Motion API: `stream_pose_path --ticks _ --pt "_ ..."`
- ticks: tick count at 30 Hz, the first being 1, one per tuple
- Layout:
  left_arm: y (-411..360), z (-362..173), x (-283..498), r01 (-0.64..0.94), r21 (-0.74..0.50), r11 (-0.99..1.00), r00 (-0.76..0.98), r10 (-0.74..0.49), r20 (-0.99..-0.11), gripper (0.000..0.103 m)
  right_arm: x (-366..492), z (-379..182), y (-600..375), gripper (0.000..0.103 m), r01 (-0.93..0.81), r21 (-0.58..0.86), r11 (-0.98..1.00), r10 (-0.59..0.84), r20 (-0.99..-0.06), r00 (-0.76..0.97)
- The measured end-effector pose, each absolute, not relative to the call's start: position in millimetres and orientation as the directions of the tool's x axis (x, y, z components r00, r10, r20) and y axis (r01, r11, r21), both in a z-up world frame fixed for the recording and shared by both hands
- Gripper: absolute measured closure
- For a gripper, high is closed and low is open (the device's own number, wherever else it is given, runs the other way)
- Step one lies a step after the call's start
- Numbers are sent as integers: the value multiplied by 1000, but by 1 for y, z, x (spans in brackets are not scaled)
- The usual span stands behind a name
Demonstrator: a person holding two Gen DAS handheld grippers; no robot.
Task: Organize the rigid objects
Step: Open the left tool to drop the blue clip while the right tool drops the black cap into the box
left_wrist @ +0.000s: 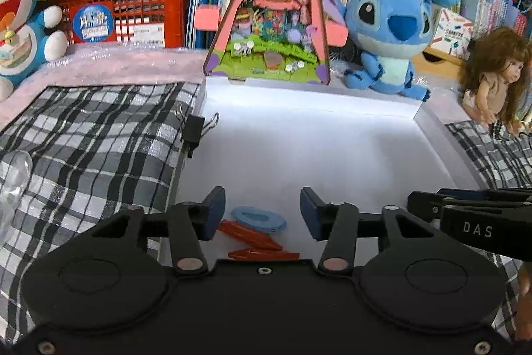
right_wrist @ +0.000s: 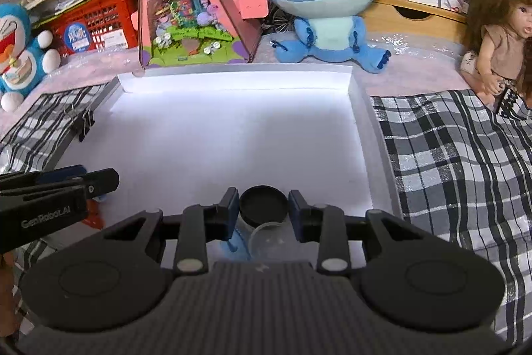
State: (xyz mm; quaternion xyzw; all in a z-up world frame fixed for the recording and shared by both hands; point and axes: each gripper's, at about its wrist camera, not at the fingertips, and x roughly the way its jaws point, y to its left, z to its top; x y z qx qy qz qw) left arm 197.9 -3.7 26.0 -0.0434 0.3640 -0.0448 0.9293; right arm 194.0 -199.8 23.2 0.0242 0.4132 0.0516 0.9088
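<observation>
A shallow white tray (left_wrist: 299,148) lies on a checked cloth. At its near edge rest a blue oval piece (left_wrist: 259,219) and two orange pointed pieces (left_wrist: 252,233). My left gripper (left_wrist: 262,215) hangs open over them, its pads clear of all three. In the right wrist view a round black lid (right_wrist: 263,200) sits in the tray (right_wrist: 232,138) between the fingertips of my right gripper (right_wrist: 263,209), which stands open with narrow gaps on each side. A clear round cup (right_wrist: 269,238) and a blue piece (right_wrist: 237,243) lie just under those fingers. Each gripper shows at the other view's edge.
A black binder clip (left_wrist: 194,130) grips the tray's left wall. Behind the tray stand a pink triangular toy house (left_wrist: 269,22) and a blue plush (left_wrist: 389,35). A doll (left_wrist: 492,79) sits at the right, another blue plush (left_wrist: 20,22) and a red crate (left_wrist: 133,12) at the left.
</observation>
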Motion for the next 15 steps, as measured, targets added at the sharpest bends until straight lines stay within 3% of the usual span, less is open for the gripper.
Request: stream_pose_path --ticks 6,15 --pt "-3 41 177 85 -94 992 775 -125 -620 28 182 34 -203 38 -88 103 991 136 -719 681" --pt "-2 65 135 157 -64 985 825 -167 -539 17 148 56 -206 21 -147 98 984 175 -646 743"
